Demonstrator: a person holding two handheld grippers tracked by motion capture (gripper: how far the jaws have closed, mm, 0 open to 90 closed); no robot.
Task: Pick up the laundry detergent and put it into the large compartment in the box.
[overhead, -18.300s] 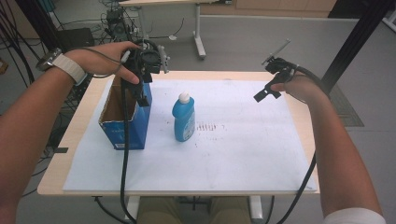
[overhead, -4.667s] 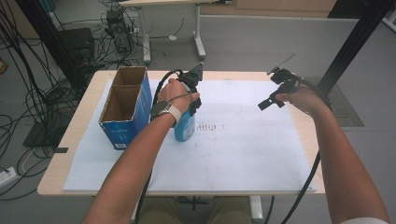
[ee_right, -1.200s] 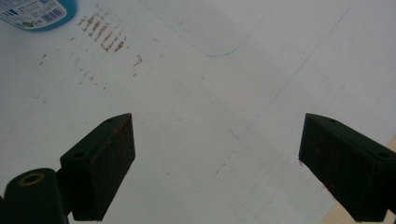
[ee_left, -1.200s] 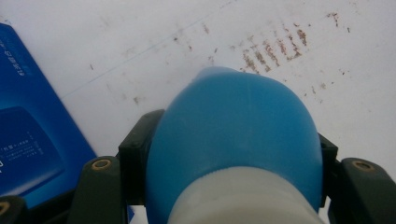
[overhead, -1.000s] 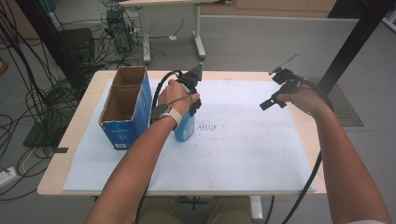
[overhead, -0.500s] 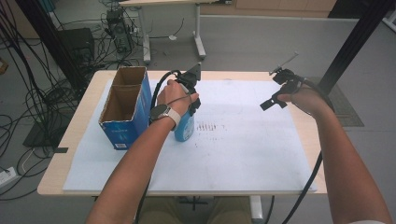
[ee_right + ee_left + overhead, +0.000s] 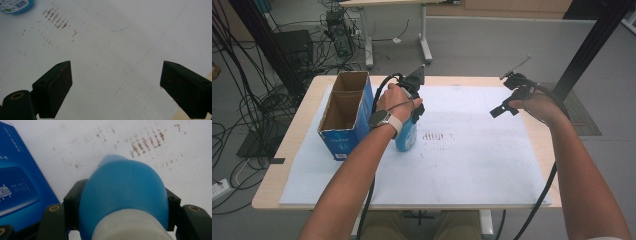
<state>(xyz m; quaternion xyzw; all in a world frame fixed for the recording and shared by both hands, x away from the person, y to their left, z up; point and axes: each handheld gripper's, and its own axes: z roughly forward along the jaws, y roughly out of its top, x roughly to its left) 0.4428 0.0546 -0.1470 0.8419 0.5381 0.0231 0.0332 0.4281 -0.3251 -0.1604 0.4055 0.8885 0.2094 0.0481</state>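
A blue bottle (image 7: 407, 137) with a white cap stands on the white sheet (image 7: 462, 160), just right of the open blue carton (image 7: 346, 114). My left gripper (image 7: 414, 107) comes down over its top and is shut on it. In the left gripper view the bottle (image 7: 122, 195) bulges between the two black jaws, whose pads (image 7: 73, 205) press its shoulders just below the cap. My right gripper (image 7: 507, 102) hovers above the sheet's far right part, open. Its view shows the gripper (image 7: 116, 87) with jaws wide apart over bare paper and the bottle's base (image 7: 15, 6) at the top left.
The carton's side (image 7: 17, 185) is close to the left of the held bottle. Brown smudges (image 7: 437, 136) mark the sheet beside the bottle. The wooden table edge (image 7: 292, 145) rims the sheet. Cables and another table's legs lie on the floor beyond.
Nothing has visibly changed over the last second; both hands hold still. Long before, the left gripper was over the carton, and it came across to the bottle.
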